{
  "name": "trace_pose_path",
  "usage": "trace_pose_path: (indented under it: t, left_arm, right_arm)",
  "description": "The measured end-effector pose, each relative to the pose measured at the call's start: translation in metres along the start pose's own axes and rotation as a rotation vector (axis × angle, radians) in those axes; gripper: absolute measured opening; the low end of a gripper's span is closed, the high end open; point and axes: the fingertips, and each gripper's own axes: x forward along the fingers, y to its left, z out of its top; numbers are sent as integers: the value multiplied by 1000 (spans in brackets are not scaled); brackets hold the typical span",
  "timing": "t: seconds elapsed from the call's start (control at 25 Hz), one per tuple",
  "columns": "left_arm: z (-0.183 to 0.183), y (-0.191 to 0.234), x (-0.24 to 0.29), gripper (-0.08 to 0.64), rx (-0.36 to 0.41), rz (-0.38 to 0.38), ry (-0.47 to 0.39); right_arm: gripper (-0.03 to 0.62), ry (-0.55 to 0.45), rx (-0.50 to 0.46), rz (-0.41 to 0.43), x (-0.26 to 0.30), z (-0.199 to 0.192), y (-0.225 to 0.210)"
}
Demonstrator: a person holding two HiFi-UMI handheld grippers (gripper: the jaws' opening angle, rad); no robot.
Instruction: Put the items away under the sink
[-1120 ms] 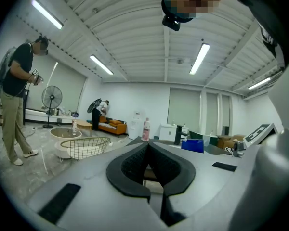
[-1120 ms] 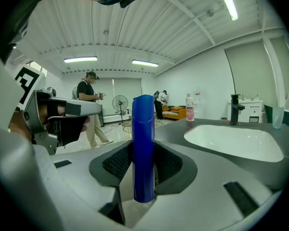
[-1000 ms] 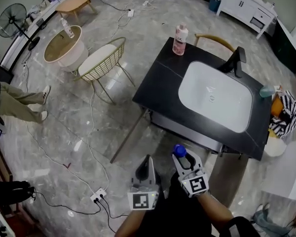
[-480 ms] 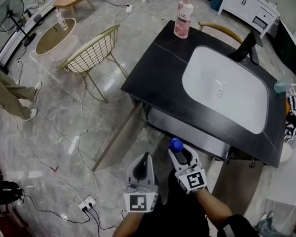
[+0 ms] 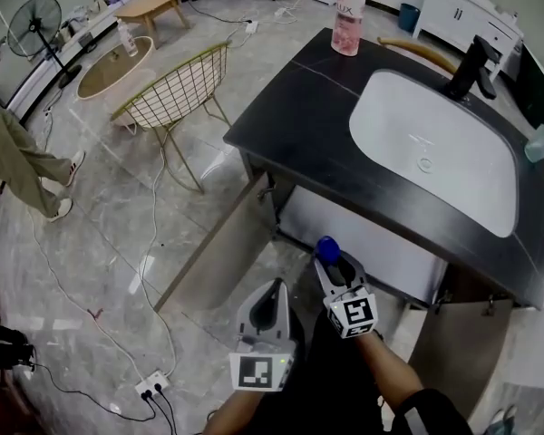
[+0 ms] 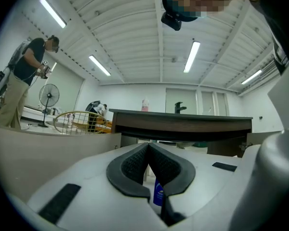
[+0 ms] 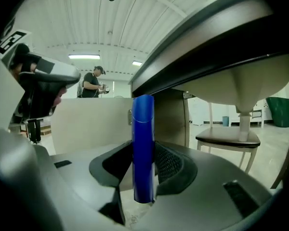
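My right gripper (image 5: 332, 267) is shut on a slim blue bottle (image 5: 327, 249) that stands upright between its jaws. In the right gripper view the blue bottle (image 7: 143, 148) fills the middle, pointed at the open space under the black counter (image 7: 216, 37) and the white basin's underside (image 7: 241, 85). My left gripper (image 5: 273, 290) hangs just left of it, shut with nothing held. In the left gripper view its pads (image 6: 135, 165) meet at the tip, and a small blue labelled bottle (image 6: 158, 194) shows beyond the gap. The sink cabinet (image 5: 344, 234) stands open in front of both.
The left cabinet door (image 5: 222, 252) swings out toward me; the right door (image 5: 453, 343) is open too. On the counter (image 5: 299, 125) stand a pink bottle (image 5: 349, 3) and a black tap (image 5: 476, 66). A wire chair (image 5: 177, 98) and a person's legs (image 5: 18, 161) are at the left.
The view has dropped lower and closer to the sink cabinet, and the open left door looms larger. Both grippers keep their grip and spacing, edging toward the opening.
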Motion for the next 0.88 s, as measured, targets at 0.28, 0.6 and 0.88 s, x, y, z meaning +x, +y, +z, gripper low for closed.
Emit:
trace_pose_path:
  t: [0.28, 0.6, 0.88]
  left_arm:
    - [-8, -2, -6, 15, 10, 0, -24]
    - [-11, -5, -6, 15, 7, -6, -34]
    - [-17, -5, -2, 15, 9, -21, -30]
  right_arm:
    - [144, 2, -20, -34, 16, -32, -19]
    - [144, 17, -45, -57, 45, -64, -41]
    - [144, 54, -58, -66, 70, -93, -56]
